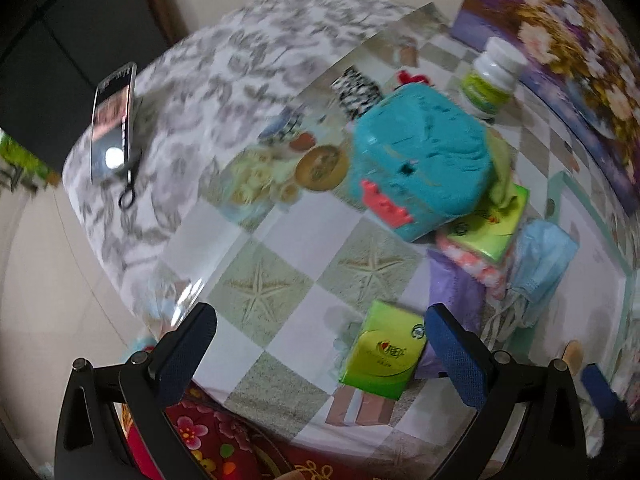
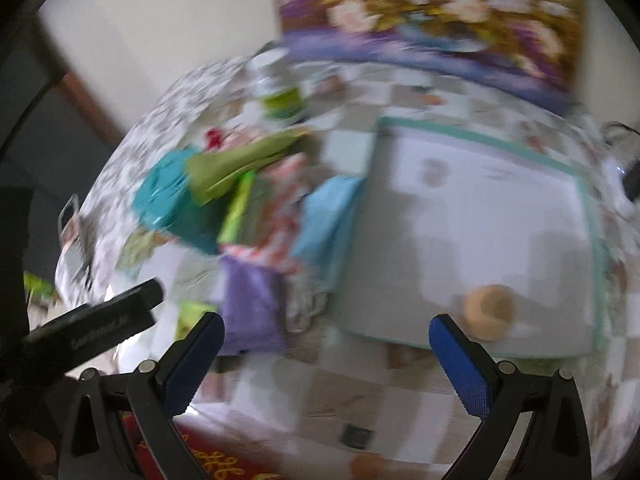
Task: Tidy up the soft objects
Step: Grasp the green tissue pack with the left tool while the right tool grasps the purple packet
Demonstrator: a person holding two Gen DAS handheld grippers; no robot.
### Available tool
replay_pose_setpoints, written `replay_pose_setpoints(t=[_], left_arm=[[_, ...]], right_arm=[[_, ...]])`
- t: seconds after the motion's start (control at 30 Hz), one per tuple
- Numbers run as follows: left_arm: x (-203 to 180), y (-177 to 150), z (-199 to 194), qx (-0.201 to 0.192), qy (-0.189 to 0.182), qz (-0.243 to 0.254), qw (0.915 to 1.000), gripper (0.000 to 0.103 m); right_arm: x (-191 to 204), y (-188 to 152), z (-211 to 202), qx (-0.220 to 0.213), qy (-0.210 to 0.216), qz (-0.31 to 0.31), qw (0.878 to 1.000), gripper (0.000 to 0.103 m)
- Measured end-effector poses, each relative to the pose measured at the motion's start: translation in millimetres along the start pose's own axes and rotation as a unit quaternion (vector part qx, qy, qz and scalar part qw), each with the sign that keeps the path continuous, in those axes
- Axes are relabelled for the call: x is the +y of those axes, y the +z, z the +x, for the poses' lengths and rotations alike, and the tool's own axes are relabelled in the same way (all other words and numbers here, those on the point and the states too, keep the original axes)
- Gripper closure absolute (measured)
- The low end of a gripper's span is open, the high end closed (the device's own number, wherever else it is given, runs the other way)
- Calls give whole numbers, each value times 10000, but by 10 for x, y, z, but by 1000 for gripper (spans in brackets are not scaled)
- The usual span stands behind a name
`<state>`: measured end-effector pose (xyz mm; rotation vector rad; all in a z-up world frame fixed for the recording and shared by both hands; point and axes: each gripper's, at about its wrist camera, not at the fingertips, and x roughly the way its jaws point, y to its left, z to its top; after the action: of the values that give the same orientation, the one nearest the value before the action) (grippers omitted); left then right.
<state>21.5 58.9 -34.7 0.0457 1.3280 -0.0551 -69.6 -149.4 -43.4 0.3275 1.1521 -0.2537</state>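
Note:
A pile of soft things lies on the checkered tablecloth [image 1: 280, 280]: a teal folded towel [image 1: 424, 160] on top, a green tissue pack [image 1: 492, 224], a pink patterned cloth [image 1: 468, 260], a blue face mask [image 1: 540, 268] and a purple cloth [image 1: 456, 292]. A second green tissue pack [image 1: 384, 352] lies alone near my left gripper [image 1: 320, 344], which is open and empty above the table. My right gripper [image 2: 326, 356] is open and empty; the same pile shows blurred to its left, with the teal towel [image 2: 168, 200] and purple cloth [image 2: 248, 304].
A white tray with a green rim [image 2: 480, 220] lies right of the pile, with a round tan object [image 2: 488, 312] on it. A white and green bottle [image 1: 492, 76] stands behind the pile. A phone [image 1: 112, 120] lies far left. A floral picture [image 1: 560, 48] leans at the back.

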Motion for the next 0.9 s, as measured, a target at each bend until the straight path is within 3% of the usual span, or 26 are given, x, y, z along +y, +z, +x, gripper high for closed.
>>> replay_pose_setpoints(t=[0.17, 0.5, 0.6, 0.7, 0.8, 0.9], left_arm=[[-49, -28, 139, 378, -148, 76, 9991, 0], [-201, -74, 301, 761, -353, 312, 9960, 0], [-234, -74, 342, 833, -369, 343, 9953, 1], [-315, -90, 382, 924, -362, 413, 9942, 9], [-417, -98, 510, 1044, -374, 491, 9926, 13], [-522, -106, 600, 1129, -382, 572, 9912, 27]], right_arm=[[220, -48, 184, 204, 149, -310, 9992, 0], [80, -76, 207, 410, -171, -122, 9989, 0], [48, -84, 121, 351, -472, -206, 9981, 0], [-26, -91, 96, 329, -847, -214, 9956, 0], [-87, -88, 117, 404, -893, -122, 9951, 0], [-96, -82, 119, 389, -891, -98, 9952, 0]])
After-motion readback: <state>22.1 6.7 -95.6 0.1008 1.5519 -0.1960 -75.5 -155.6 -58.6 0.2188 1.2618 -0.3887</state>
